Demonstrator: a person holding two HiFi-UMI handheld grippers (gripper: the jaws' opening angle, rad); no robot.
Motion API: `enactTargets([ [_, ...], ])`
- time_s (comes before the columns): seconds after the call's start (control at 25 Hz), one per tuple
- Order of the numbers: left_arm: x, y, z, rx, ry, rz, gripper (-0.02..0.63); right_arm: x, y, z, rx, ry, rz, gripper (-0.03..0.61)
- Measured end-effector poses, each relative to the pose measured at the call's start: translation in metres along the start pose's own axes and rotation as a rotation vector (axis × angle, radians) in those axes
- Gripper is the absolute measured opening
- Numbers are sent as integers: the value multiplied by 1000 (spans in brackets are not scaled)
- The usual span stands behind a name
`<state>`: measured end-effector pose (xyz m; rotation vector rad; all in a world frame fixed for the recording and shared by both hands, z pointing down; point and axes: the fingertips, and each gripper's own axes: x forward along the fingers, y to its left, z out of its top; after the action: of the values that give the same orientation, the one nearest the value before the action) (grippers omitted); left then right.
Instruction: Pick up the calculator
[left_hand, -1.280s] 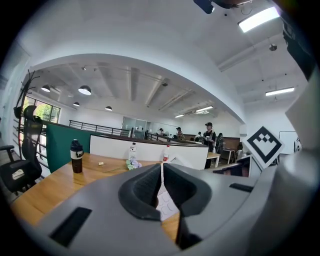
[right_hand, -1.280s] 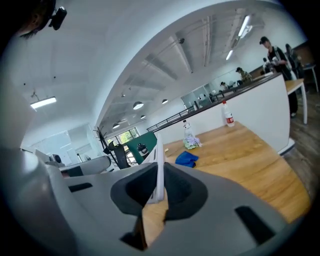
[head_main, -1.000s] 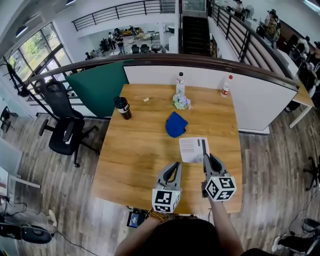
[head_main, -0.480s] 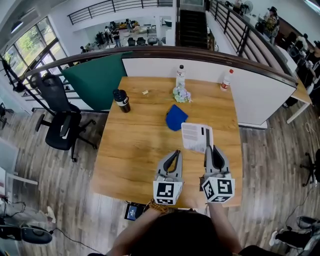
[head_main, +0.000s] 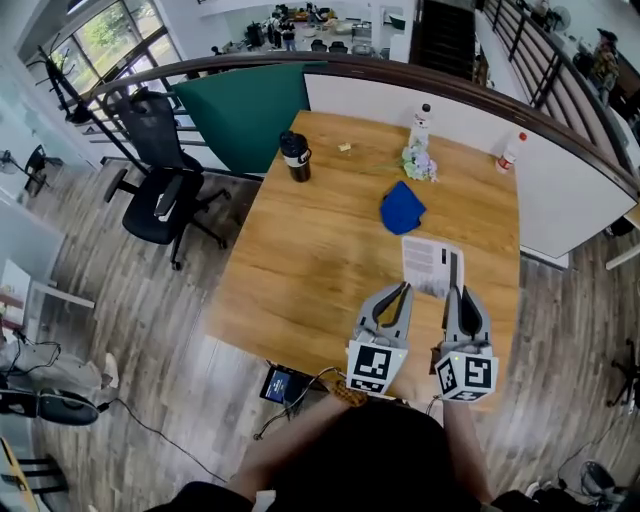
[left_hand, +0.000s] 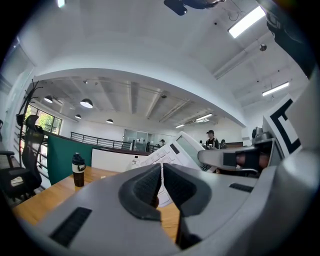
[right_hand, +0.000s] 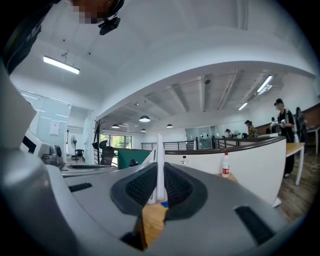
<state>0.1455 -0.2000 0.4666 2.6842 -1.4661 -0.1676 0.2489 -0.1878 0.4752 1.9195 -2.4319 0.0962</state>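
The white calculator, with a dark display strip, hangs just above the wooden table near its front right part. My right gripper is shut on its near edge. In the right gripper view the calculator shows edge-on as a thin white blade pinched between the pads, at my right gripper. My left gripper hovers just left of it, shut and holding nothing. In the left gripper view the calculator slopes up beyond my left gripper.
On the table's far half are a black tumbler, a blue cloth, a clear bottle by a small posy, and a red-capped bottle. An office chair stands left of the table. A small device lies on the floor.
The right gripper has risen a little and rolled, tipping the calculator up off the table. The left gripper has stayed beside it. The head view has swung, so the table sits further right.
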Motion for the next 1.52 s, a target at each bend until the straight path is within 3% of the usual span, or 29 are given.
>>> enactTargets([
  [0.4, -4, 7, -32, 3, 63, 47, 28, 1, 1, -43, 86, 111, 46, 48],
  [0.96, 0, 7, -59, 12, 128, 60, 28, 10, 3, -84, 67, 204, 80, 48],
  [1.52, 6, -11, -87, -1, 200, 13, 28, 13, -7, -110, 137, 275, 71, 48],
])
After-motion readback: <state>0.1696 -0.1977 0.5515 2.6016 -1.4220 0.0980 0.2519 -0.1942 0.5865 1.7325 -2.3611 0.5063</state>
